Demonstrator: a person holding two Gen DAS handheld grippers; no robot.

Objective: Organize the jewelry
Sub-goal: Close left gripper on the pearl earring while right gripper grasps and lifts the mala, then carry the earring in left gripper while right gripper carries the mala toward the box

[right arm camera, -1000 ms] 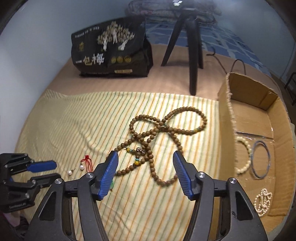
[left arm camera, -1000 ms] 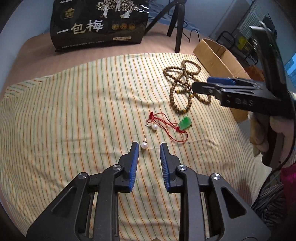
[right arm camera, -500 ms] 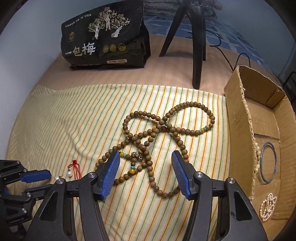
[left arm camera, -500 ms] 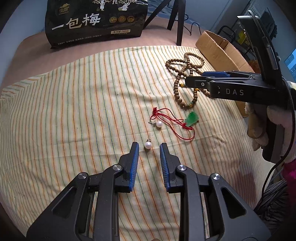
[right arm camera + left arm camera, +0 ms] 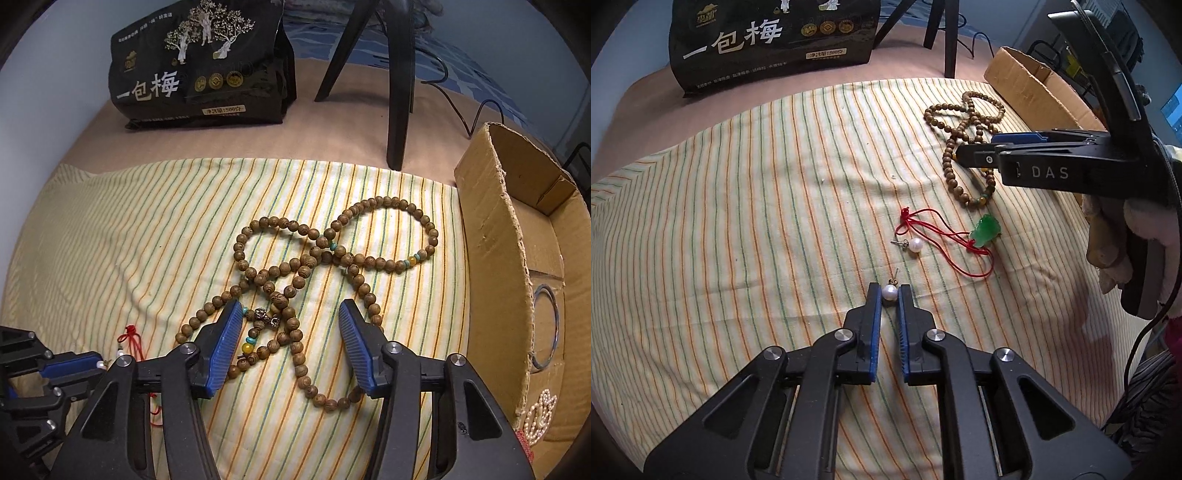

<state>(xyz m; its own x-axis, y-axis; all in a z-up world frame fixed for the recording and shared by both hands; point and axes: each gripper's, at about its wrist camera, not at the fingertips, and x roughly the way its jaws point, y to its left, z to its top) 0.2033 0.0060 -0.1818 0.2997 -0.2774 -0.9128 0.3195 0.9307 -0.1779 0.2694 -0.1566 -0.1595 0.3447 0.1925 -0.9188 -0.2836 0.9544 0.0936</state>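
Note:
On the striped cloth (image 5: 738, 206) lie two pearl stud earrings. My left gripper (image 5: 889, 291) has closed its blue pads on the near pearl earring (image 5: 889, 291). The second pearl earring (image 5: 914, 245) lies just beyond, beside a red cord (image 5: 945, 240) with a green pendant (image 5: 987, 229). My right gripper (image 5: 290, 317) is open, its pads either side of the long wooden bead necklace (image 5: 314, 266), low over it. The necklace also shows in the left wrist view (image 5: 964, 140), partly hidden by the right gripper's body.
A cardboard box (image 5: 495, 229) stands at the cloth's right edge; it holds a metal bangle (image 5: 546, 325) and a pearl bracelet (image 5: 539, 410). A black snack bag (image 5: 199, 70) and a tripod leg (image 5: 399, 96) stand behind the cloth.
My left gripper moved forward and its jaws narrowed onto the near pearl earring. My right gripper moved forward and lower over the bead necklace, still open.

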